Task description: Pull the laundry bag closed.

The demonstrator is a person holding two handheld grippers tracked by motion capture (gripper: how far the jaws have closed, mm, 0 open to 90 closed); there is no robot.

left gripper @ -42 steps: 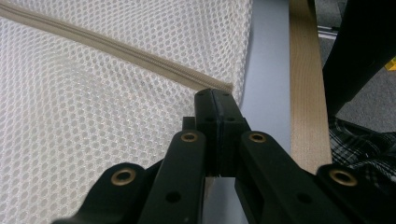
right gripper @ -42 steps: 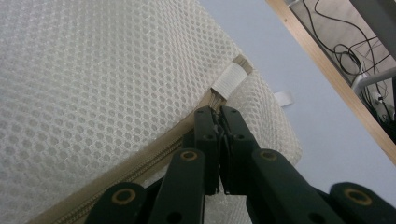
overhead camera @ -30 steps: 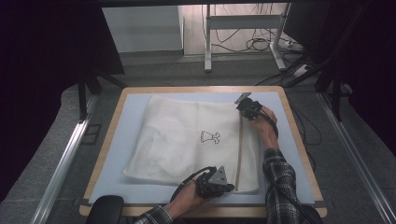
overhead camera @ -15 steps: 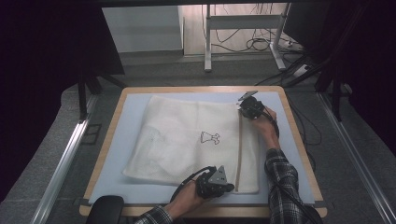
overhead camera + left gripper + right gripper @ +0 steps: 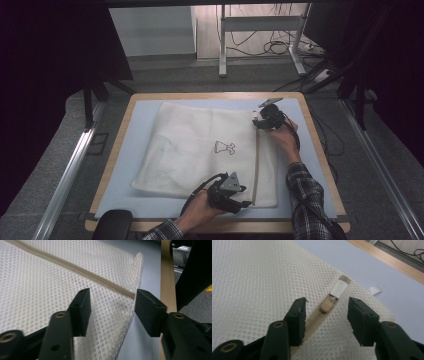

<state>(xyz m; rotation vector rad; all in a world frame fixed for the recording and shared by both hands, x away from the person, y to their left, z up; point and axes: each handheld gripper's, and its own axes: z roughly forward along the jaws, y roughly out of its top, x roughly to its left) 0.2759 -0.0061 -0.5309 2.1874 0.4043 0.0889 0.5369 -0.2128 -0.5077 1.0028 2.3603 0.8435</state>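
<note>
A white mesh laundry bag (image 5: 200, 150) lies flat on the blue mat, with a small black figure printed on it (image 5: 225, 148). A beige zipper (image 5: 256, 165) runs along the bag's right side. My right gripper (image 5: 259, 122) is at the zipper's far end. It stands open (image 5: 326, 308) with the beige zipper pull (image 5: 325, 307) between its jaws, just below a white tab (image 5: 338, 287). My left gripper (image 5: 246, 202) is at the bag's near right corner. It is open (image 5: 111, 305) and straddles the mesh edge where the zipper (image 5: 75, 267) ends.
The blue mat (image 5: 145, 125) covers a table with a wooden rim (image 5: 320, 150). A small white label (image 5: 374, 290) sticks out from the bag's far edge. Cables trail from both grippers. Beyond the table are a dark floor and desk legs (image 5: 222, 45).
My right gripper has shifted slightly nearer and down onto the zipper's far end. The left gripper has stayed at the near corner.
</note>
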